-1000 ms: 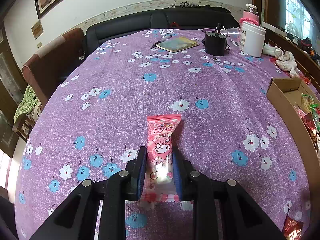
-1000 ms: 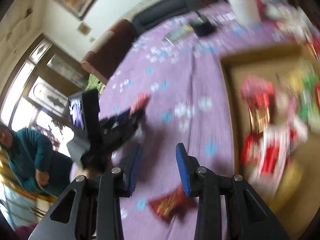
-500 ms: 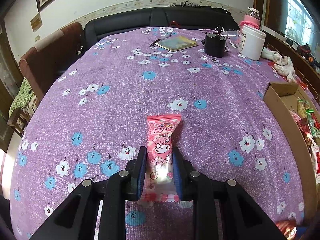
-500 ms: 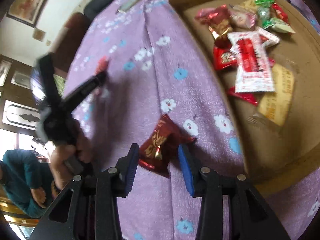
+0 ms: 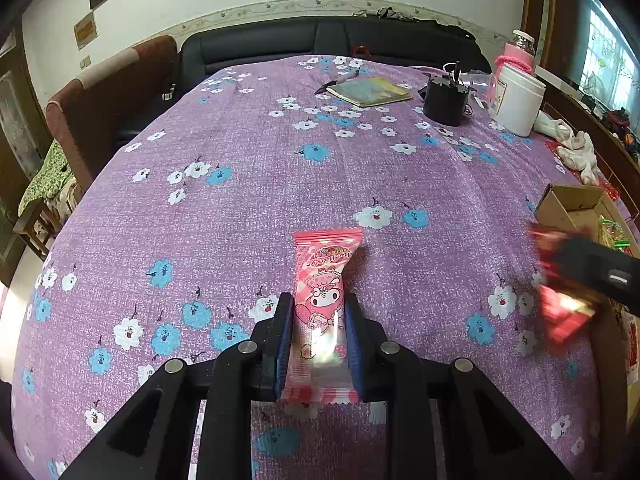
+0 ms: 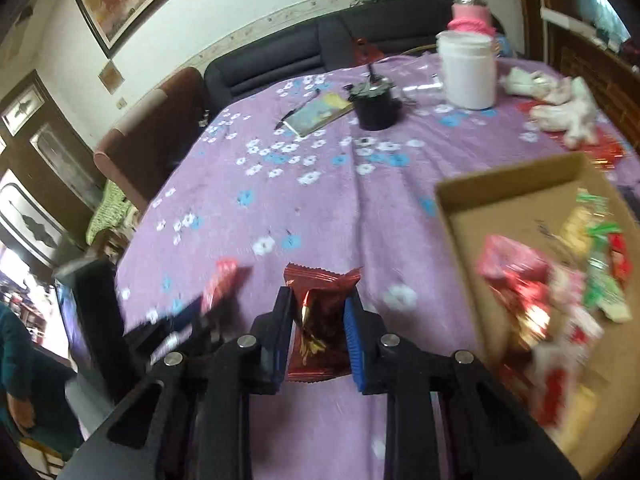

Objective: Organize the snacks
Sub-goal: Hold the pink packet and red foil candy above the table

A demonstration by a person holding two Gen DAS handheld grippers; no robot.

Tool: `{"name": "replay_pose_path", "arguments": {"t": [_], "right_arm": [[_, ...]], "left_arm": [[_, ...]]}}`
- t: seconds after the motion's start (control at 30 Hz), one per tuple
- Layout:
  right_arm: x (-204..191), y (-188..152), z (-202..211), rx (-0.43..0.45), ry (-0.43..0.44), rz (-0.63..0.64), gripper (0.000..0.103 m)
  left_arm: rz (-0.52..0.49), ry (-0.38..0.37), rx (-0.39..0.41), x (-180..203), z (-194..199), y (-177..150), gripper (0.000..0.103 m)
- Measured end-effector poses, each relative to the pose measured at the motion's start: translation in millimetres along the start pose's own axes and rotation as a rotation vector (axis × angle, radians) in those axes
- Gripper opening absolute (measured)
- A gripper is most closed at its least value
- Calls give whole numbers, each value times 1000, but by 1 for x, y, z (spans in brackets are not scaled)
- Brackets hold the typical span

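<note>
The pink snack packet (image 5: 320,312) sits clamped between the two blue-padded fingers of the left gripper (image 5: 319,344), its long axis pointing away over the purple floral tablecloth (image 5: 280,168); this grip matches the frame half a second ago. The dark red snack packet (image 6: 320,320) has changed: then it lay on the cloth between spread fingers, now the right gripper (image 6: 318,340) is closed on its sides and carries it clear of the cloth. The left wrist view catches that red packet only as a blur at the right edge, near the cardboard box (image 5: 560,204). The right wrist view alone shows the box interior (image 6: 500,224), with a blurred heap of red, white and green wrappers (image 6: 560,280) toward its right side. Near the tabletop's far edge stand a notebook (image 5: 374,92), a black cup (image 5: 446,102) and a white jar (image 5: 516,104), with crumpled white cloth (image 5: 572,150) at the right edge.
</note>
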State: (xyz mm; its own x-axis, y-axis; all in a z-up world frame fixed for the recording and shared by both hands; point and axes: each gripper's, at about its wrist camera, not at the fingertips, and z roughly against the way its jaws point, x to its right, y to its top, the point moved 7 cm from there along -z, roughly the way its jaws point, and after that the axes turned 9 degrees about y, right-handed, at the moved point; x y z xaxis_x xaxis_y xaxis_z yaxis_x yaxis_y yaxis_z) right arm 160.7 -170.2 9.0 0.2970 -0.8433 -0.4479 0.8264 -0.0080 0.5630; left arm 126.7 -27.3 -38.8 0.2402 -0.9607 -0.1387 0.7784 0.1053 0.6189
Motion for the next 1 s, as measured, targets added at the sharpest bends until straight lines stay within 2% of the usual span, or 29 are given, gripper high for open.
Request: {"name": "replay_pose_path", "arguments": {"t": [0.1,0.17,0.3,0.37,0.4,0.5,0.63,0.73,0.87,1.0], "right_arm": [[11,-6,-28,-24,79,-45,24],[15,-12,-39,-33,96,-28,24],[11,-19,-42,-53,70,56,26],[11,-21,-40,-57,32,111,29],[9,-23,-37,-61,18,132,35],[6,-28,-34,-77,-24,185,37],[5,-34,-38,-99,-54,223,36],[9,-32,-35,-95,-24,192,26],[10,-23,-22,-38,17,156,24],[8,-18,-14,5,9,157,24]], "left_arm": [[-1,4,3,1,1,-1,25],[-1,3,1,2,0,-1,25],[-24,19,12,8,0,-1,25],[-34,30,19,10,0,-1,25],[-34,29,20,10,0,-1,25],[-22,23,22,8,-2,0,26],[-29,38,38,10,-2,0,26],[-31,43,43,11,-3,2,26],[-19,36,47,10,-3,4,26],[-36,42,99,15,6,6,26]]}}
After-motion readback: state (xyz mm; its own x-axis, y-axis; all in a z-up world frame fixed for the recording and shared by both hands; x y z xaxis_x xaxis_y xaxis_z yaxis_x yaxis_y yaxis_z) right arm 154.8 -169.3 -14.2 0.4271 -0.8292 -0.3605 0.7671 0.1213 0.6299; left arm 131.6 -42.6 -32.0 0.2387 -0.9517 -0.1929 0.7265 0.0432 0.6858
